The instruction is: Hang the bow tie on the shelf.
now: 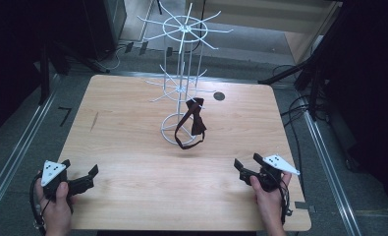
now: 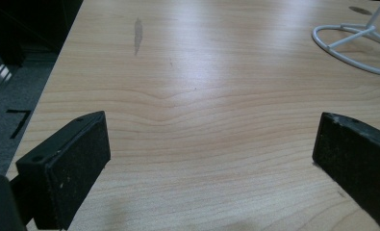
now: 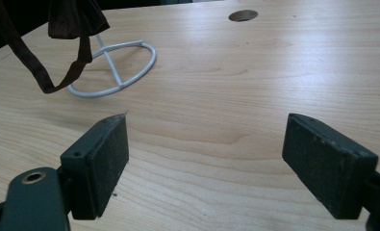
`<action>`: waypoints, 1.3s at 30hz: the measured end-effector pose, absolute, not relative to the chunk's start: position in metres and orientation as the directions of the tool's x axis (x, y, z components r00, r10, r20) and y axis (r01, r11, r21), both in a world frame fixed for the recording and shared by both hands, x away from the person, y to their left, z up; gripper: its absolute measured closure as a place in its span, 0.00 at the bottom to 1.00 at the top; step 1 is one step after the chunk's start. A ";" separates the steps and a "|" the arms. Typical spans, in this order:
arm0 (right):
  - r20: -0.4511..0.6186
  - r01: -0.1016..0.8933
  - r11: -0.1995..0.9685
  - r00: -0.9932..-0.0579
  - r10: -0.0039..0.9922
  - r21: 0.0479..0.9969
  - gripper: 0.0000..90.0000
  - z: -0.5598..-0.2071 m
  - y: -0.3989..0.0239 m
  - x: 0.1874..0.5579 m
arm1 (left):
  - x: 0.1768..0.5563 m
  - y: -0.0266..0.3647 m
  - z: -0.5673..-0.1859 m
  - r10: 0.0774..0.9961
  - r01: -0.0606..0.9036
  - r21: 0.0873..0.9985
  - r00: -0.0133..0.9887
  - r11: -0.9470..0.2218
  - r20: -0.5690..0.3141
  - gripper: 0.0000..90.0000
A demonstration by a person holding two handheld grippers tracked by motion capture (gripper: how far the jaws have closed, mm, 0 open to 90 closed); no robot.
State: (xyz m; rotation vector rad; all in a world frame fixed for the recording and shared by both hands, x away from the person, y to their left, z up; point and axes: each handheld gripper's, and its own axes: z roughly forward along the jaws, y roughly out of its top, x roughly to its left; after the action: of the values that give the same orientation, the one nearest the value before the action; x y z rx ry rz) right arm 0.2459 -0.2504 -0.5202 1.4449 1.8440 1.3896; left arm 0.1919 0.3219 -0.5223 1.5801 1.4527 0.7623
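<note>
Gripper [image 3: 204,159] pads — flat, black, matte

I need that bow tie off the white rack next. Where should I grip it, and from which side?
Probably the strap loop hanging below the bow tie, rather than the bunched bow up by the rack's hook. The loop hangs free above the table with open air around it. Come in level from the near right with the right gripper, whose jaws stand open.
</note>
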 end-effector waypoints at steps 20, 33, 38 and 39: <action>0.241 0.494 -0.049 -0.334 0.911 0.868 0.18 -0.527 -0.279 0.236 | 0.192 0.322 -0.522 0.984 0.475 0.879 0.144 0.022 -0.102 0.00; 0.240 0.498 -0.066 -0.294 0.925 0.865 0.19 -0.531 -0.303 0.227 | 0.192 0.322 -0.522 0.984 0.475 0.880 0.144 0.021 -0.101 0.00; 0.233 0.502 -0.064 -0.280 0.931 0.862 0.19 -0.533 -0.310 0.225 | 0.192 0.322 -0.522 0.985 0.474 0.880 0.143 0.022 -0.101 0.00; 0.235 0.509 -0.069 -0.271 0.933 0.858 0.19 -0.534 -0.313 0.224 | 0.192 0.322 -0.522 0.984 0.474 0.880 0.143 0.022 -0.102 0.00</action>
State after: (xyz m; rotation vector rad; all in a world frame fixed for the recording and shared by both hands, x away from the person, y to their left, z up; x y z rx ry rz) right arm 0.2238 -0.3135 -0.5340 1.5439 1.7755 1.2952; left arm 0.1918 0.3219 -0.5223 1.5784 1.4527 0.7640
